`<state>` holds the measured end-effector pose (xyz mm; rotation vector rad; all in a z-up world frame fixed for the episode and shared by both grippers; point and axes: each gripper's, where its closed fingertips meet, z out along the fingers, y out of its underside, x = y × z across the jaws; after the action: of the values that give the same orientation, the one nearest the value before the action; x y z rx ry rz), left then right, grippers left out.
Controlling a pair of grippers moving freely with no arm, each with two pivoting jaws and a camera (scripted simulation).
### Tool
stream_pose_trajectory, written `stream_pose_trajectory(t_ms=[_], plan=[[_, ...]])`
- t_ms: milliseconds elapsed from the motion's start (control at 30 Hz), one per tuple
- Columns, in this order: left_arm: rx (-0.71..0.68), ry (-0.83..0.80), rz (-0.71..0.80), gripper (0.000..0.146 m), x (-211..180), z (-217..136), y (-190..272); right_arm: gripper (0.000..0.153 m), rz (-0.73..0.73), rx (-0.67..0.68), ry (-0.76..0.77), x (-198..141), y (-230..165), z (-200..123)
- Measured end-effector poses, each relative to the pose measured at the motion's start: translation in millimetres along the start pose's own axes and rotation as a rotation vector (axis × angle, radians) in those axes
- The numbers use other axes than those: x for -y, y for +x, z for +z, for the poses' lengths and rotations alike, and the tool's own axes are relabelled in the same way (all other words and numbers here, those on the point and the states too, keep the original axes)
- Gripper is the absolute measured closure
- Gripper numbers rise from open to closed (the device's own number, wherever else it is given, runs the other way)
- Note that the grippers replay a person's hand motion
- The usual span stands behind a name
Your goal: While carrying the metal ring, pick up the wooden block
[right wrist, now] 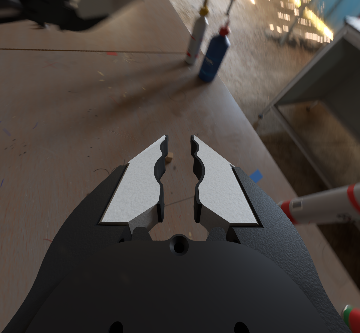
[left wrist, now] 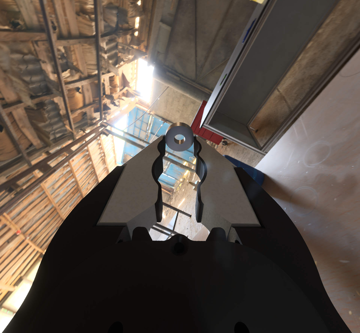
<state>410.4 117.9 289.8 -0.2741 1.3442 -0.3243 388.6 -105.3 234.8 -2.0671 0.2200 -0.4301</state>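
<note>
Carrying is already settled on the left side: the left gripper (left wrist: pixel 179 140) has its fingertips pinched on the rim of the metal ring (left wrist: pixel 179 138), which sits flat-faced toward the camera with its hole clear, lifted well off the worktop (left wrist: pixel 319 206) and tilted toward the shed roof.

The step in hand is judged to be the approach to the second object. The right gripper (right wrist: pixel 179 138) hangs above the worktop with its jaws parted by a moderate gap and nothing between them. The wooden block (right wrist: pixel 169 156) lies on the bare surface below, a small pale cube peeking out beside the inner edge of the left finger, some way in from the worktop's right edge. A blue bottle (right wrist: pixel 213 56) and a white bottle (right wrist: pixel 195 39) stand farther along that same edge, well apart from the block.

Next the right gripper would likely need to shift slightly left so the block centres in the gap, then descend and close. Meanwhile the left must keep its pinch steady, as a thin rim grip could slip.
</note>
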Motion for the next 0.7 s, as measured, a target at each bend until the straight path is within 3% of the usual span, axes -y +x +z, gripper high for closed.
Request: stream_pose_trajectory(t_ms=[167,467,600,700], plan=[[0.054,-0.009,-0.054,0.118,-11,-8,-21,0.136,0.294,-0.235,-0.179,-56,60,40],[0.051,-0.028,-0.051,0.118,-17,-6,-21,0.136,0.216,-0.149,-0.427,-122,13,141],[0.049,-0.02,-0.045,0.118,-13,-6,-20,0.134,0.274,-0.084,-0.308,-128,6,169],[0.048,-0.016,-0.048,0.118,-13,-7,-22,0.133,0.222,-0.085,-0.253,-132,9,178]])
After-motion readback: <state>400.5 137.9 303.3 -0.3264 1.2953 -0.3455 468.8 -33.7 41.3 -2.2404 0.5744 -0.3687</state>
